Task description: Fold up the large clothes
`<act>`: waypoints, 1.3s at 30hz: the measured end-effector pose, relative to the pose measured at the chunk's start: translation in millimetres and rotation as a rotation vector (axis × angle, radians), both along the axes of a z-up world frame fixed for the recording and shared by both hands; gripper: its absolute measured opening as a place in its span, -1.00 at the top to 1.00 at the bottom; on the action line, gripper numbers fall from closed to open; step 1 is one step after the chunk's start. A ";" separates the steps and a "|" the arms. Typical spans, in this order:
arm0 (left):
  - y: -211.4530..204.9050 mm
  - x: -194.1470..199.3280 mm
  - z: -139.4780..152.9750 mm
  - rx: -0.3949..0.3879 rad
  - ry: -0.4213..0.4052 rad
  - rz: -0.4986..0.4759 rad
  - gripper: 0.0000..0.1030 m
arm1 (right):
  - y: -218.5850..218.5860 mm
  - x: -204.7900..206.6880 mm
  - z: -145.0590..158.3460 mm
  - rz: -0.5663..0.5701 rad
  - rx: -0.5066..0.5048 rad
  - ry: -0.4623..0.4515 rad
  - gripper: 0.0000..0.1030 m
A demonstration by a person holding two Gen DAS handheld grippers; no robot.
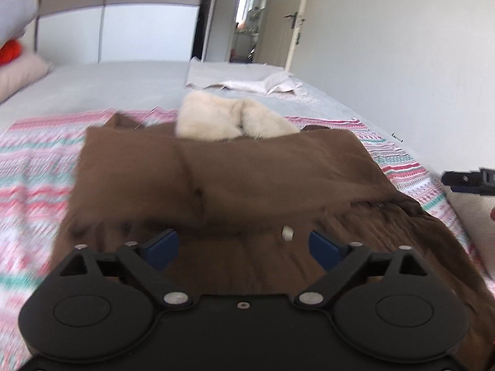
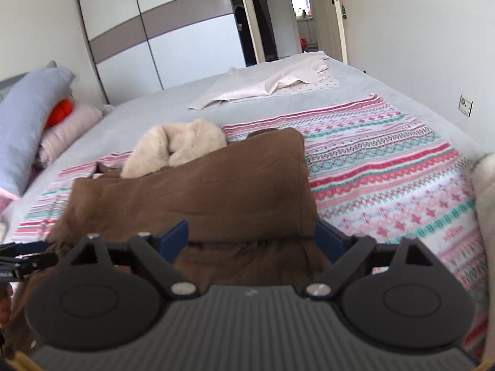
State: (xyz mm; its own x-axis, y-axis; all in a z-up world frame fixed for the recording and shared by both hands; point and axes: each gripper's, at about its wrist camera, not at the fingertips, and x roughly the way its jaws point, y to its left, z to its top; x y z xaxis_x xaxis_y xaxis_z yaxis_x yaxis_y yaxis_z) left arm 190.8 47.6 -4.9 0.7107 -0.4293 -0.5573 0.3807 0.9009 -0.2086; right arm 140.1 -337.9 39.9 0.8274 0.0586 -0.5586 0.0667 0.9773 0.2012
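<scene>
A brown coat [image 1: 216, 179] with a cream fur collar [image 1: 229, 117] lies partly folded on a striped pink, white and green blanket [image 1: 34, 167]. A folded brown panel lies across its upper part. My left gripper [image 1: 243, 244] is open and empty, low over the coat's near part, next to a white button [image 1: 287, 233]. The right wrist view shows the same coat [image 2: 198, 194] and collar [image 2: 176, 145]. My right gripper [image 2: 250, 238] is open, its blue fingers either side of the folded panel's near edge. Each gripper shows at the edge of the other's view.
The blanket [image 2: 386, 167] lies on a grey bed [image 2: 154, 105]. A pale cloth [image 2: 272, 83] lies spread at the far end. Pillows [image 2: 27, 117] and an orange object [image 2: 60, 109] sit at the left. A wall with a socket [image 2: 465, 105] runs along the right.
</scene>
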 end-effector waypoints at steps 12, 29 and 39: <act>118.7 -80.8 -17.0 -0.132 0.178 0.133 -0.89 | -50.2 -117.9 -16.1 0.036 0.191 0.082 -0.92; 205.8 -153.0 -78.8 -0.443 0.313 0.129 -0.88 | -70.6 -183.9 -89.8 -0.017 0.223 0.131 -0.75; 230.0 -167.7 -82.7 -0.534 0.282 0.206 -0.84 | -104.2 -202.1 -106.0 0.053 0.679 0.074 -0.32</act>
